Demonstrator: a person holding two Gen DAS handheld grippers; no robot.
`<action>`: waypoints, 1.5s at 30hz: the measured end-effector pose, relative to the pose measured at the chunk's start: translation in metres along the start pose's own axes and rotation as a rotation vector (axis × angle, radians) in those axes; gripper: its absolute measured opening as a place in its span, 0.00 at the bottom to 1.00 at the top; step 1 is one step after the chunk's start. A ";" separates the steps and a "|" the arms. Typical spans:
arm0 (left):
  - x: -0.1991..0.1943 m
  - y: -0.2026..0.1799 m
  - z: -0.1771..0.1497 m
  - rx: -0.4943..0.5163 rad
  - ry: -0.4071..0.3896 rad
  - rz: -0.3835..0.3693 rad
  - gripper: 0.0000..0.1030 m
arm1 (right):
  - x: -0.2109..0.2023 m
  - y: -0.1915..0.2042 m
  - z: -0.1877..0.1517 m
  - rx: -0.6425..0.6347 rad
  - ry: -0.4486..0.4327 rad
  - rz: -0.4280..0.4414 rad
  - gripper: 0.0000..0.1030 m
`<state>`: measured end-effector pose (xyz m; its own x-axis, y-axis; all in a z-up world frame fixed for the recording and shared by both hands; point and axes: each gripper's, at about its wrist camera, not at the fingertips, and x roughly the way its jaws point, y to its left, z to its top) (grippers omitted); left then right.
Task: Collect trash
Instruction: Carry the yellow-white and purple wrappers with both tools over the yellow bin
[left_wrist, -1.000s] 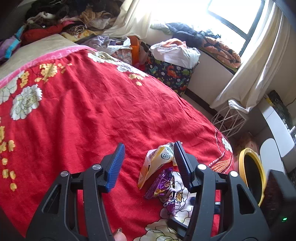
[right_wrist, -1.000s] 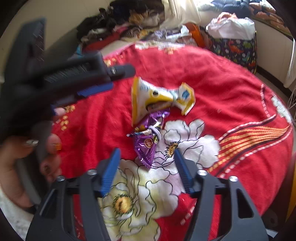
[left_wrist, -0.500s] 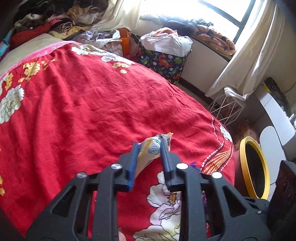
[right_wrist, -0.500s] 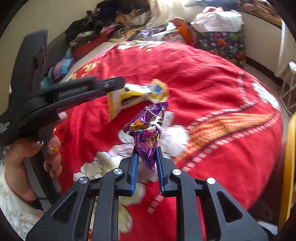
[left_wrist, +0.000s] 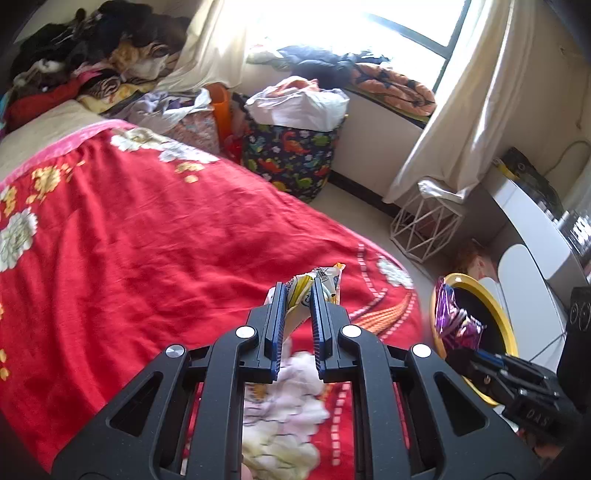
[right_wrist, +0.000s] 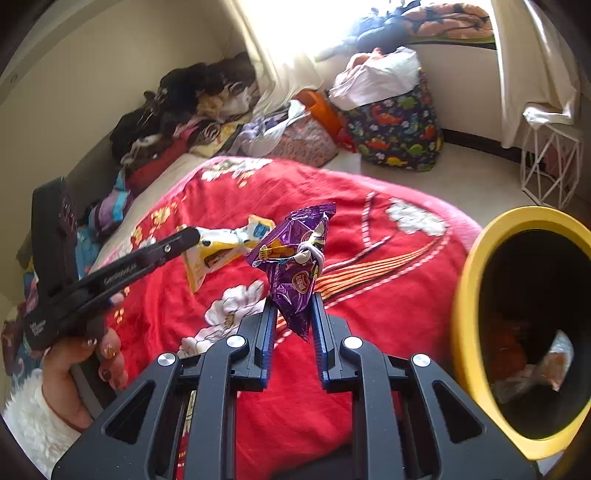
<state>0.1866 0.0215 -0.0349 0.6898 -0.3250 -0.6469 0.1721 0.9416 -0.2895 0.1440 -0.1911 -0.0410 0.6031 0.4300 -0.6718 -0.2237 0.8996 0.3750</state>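
Left gripper (left_wrist: 298, 295): jaws clamped on a yellow wrapper (left_wrist: 310, 291), which sticks out past the blue pads, held clear above the red blanket (left_wrist: 147, 240). The left hand (right_wrist: 79, 373), in a white fleece sleeve (right_wrist: 33, 417), grips its handle.

Right gripper (right_wrist: 291, 306): jaws pinched on the lower tip of a purple wrapper (right_wrist: 295, 258), which stands upright above them.

In the left wrist view the purple wrapper (left_wrist: 452, 317) sits in front of the yellow bin (left_wrist: 495, 310). The bin's (right_wrist: 469, 295) mouth opens just right of the right gripper, beside the bed, with crumpled litter (right_wrist: 528, 365) inside.

Beyond the bed: a dinosaur-print bag (left_wrist: 291, 158), a white wire stand (left_wrist: 424, 225), curtains (left_wrist: 476, 99).
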 end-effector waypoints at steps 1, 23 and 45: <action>0.001 -0.005 0.000 0.009 0.000 -0.002 0.08 | -0.006 -0.006 0.001 0.010 -0.012 -0.005 0.17; 0.000 -0.107 -0.010 0.146 -0.014 -0.100 0.08 | -0.079 -0.078 -0.005 0.147 -0.134 -0.089 0.17; 0.010 -0.183 -0.022 0.263 0.009 -0.207 0.08 | -0.126 -0.146 -0.017 0.278 -0.210 -0.225 0.17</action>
<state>0.1462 -0.1556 -0.0042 0.6153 -0.5115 -0.5998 0.4842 0.8457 -0.2246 0.0882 -0.3755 -0.0222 0.7631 0.1743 -0.6223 0.1296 0.9021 0.4115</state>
